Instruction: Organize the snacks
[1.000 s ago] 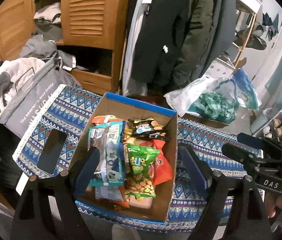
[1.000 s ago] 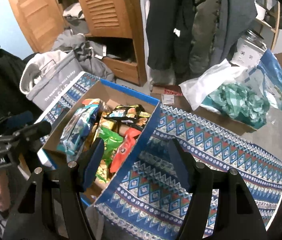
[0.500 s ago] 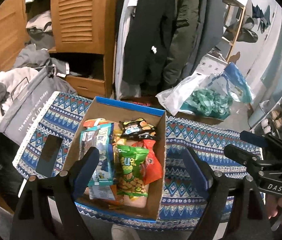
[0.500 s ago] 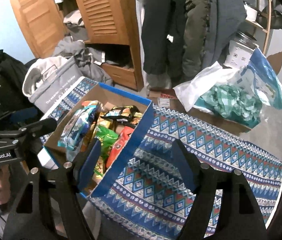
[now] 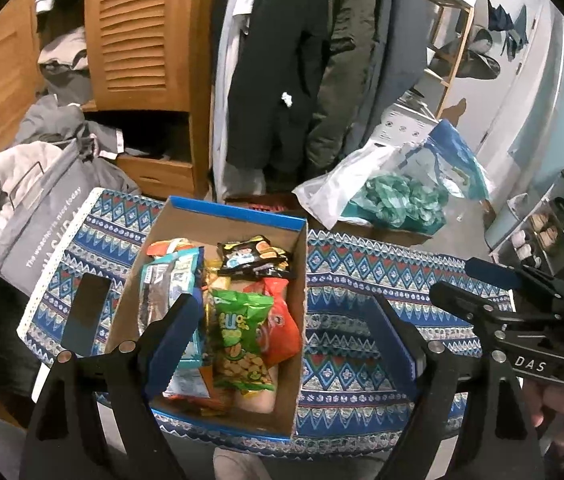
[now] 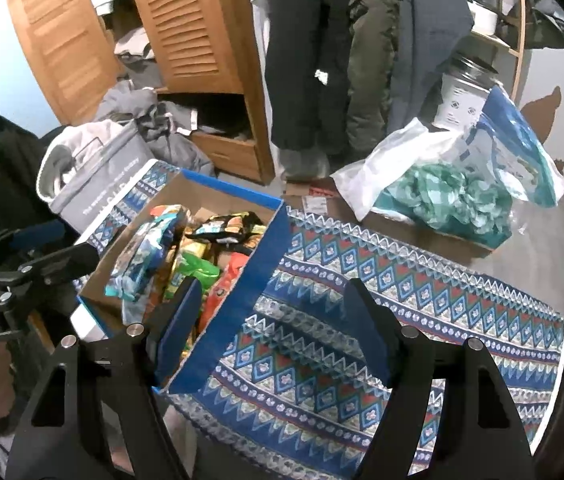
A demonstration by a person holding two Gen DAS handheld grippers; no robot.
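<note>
A blue-edged cardboard box [image 5: 300, 296] stands on a patterned table [image 5: 362, 280], holding several snack packets: a green peanut bag [image 5: 240, 332], an orange bag [image 5: 282, 326], a black bag [image 5: 254, 258] and a teal packet [image 5: 170, 280]. My left gripper [image 5: 282, 316] is open and empty above the box's near end. My right gripper [image 6: 272, 314] is open and empty, hovering over the box's right wall [image 6: 238, 308] and the tablecloth [image 6: 362, 300]. Each gripper also shows in the other's view: the right gripper [image 5: 494, 288] and the left gripper [image 6: 34, 256].
A black phone [image 5: 86, 310] lies on the cloth left of the box. A grey laundry bag [image 5: 30, 208] stands at the table's left edge. A white plastic bag with teal cloth [image 5: 394, 196] sits behind the table. Hanging coats [image 5: 302, 60] and a wooden wardrobe [image 5: 142, 32] are behind.
Both grippers have drawn back and risen a little, so the box and table look smaller and lower in view. Both stay open. Nothing in the box moved.
</note>
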